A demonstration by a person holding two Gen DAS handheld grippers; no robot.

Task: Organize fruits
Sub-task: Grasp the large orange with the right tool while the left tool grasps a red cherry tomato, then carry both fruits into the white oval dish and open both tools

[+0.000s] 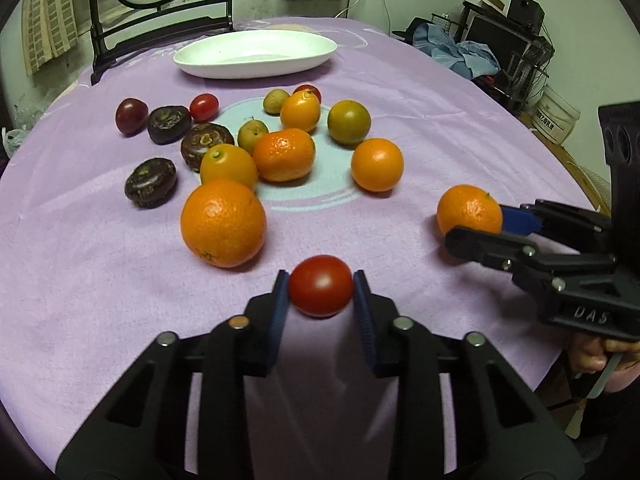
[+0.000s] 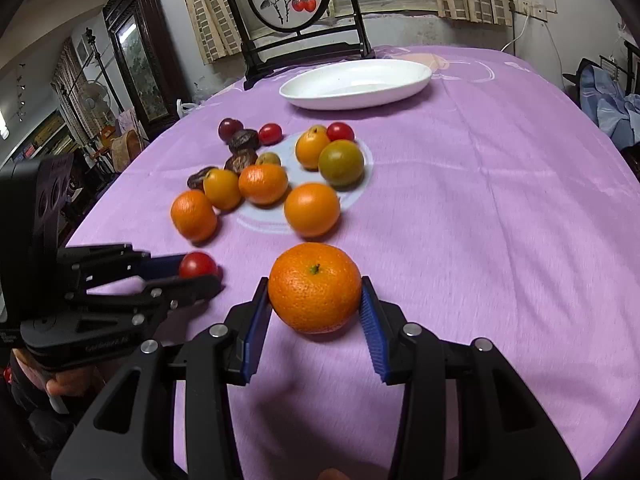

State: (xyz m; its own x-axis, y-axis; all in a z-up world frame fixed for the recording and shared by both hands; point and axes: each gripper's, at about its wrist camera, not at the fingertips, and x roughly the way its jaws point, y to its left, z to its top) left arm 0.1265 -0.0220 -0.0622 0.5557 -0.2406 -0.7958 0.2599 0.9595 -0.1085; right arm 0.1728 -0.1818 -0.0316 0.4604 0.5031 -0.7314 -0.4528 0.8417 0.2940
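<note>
My left gripper point(image 1: 321, 280) is shut on a red cherry tomato point(image 1: 321, 292) that rests on the purple tablecloth point(image 1: 120, 280); both blue pads press its sides. In the right wrist view that left gripper point(image 2: 198, 271) holds the same tomato point(image 2: 196, 263) at the lower left. My right gripper point(image 2: 314, 292) is shut on a small orange mandarin point(image 2: 315, 284), stem up, also on the cloth. From the left wrist view the right gripper point(image 1: 478, 225) and its mandarin point(image 1: 468, 208) sit at the right. A white oval plate point(image 1: 256, 46) point(image 2: 356, 80) lies empty at the far side.
Loose fruit is scattered mid-table: a large orange point(image 1: 223, 222), several smaller oranges point(image 1: 377, 165), a greenish one point(image 1: 349, 121), dark brown fruits point(image 1: 150, 182) and cherry tomatoes point(image 1: 204, 106). A black chair point(image 2: 300, 20) stands behind the plate. Hands grip both handles at the table's near edge.
</note>
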